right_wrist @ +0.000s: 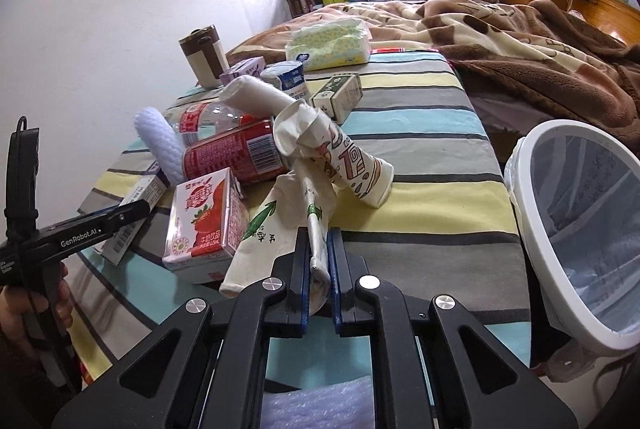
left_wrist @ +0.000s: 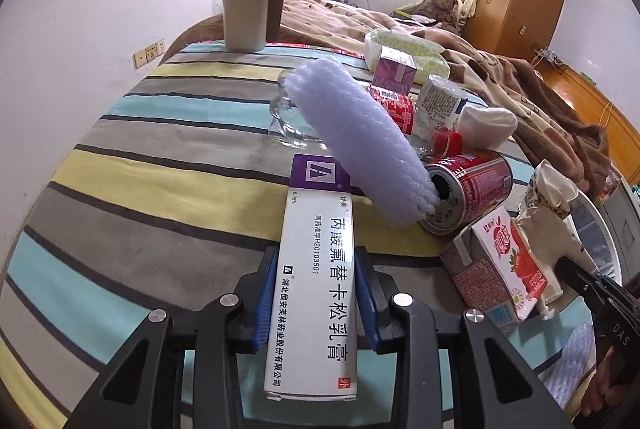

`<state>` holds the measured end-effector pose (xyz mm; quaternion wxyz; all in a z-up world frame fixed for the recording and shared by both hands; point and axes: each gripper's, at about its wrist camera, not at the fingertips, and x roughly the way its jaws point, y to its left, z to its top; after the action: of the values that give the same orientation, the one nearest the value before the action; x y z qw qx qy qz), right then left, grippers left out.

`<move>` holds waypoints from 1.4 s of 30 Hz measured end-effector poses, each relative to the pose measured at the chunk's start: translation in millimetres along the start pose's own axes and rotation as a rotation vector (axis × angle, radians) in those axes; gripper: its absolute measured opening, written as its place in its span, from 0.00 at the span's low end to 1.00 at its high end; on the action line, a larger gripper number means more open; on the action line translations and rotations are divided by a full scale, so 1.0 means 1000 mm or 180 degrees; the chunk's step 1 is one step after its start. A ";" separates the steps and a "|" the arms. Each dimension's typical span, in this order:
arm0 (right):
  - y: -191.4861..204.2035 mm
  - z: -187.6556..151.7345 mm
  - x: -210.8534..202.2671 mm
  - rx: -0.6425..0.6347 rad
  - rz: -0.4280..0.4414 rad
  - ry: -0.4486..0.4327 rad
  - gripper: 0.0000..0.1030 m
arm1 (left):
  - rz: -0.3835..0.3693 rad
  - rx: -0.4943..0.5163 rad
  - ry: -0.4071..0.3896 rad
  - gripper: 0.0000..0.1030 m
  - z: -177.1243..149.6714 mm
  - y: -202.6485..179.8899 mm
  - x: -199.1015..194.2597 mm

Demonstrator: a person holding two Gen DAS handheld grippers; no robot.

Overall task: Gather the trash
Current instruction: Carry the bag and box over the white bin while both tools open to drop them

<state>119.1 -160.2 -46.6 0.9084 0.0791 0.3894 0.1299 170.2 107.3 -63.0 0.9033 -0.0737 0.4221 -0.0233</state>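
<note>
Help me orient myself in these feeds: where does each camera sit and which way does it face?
Left wrist: on the left claw, angled down the striped table at the gripped ointment box; own blue pads show.
Right wrist: on the right claw, pinching crumpled paper, white bin at right.
Shared: strawberry milk carton, red can.

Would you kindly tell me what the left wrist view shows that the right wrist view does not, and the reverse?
Left wrist view only: the left tool shut on the long white and purple medicine box, and a clear glass cup behind the foam roll.

Right wrist view only: the right tool pinching a crumpled white paper cup, a green and white small carton, and the open mouth of the white lined waste bin.

Both: the red drink can, strawberry milk carton, pale foam roll and striped cloth.
</note>
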 end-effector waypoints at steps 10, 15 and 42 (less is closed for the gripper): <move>0.004 0.002 -0.018 0.0004 0.0145 -0.0184 0.07 | -0.0071 -0.0049 -0.0153 0.36 -0.010 0.001 -0.034; 0.003 0.002 -0.029 0.0032 0.0202 -0.0270 0.07 | -0.0124 -0.0020 -0.0256 0.36 -0.014 -0.008 -0.055; -0.084 0.003 -0.098 0.0537 -0.0495 -0.0805 0.07 | -0.0880 0.0643 -0.0403 0.36 0.000 -0.166 -0.078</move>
<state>71.3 -269.6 2.1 0.9476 0.1405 0.2865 0.0151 123.1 -48.2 22.0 0.9190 -0.0412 0.3458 -0.1849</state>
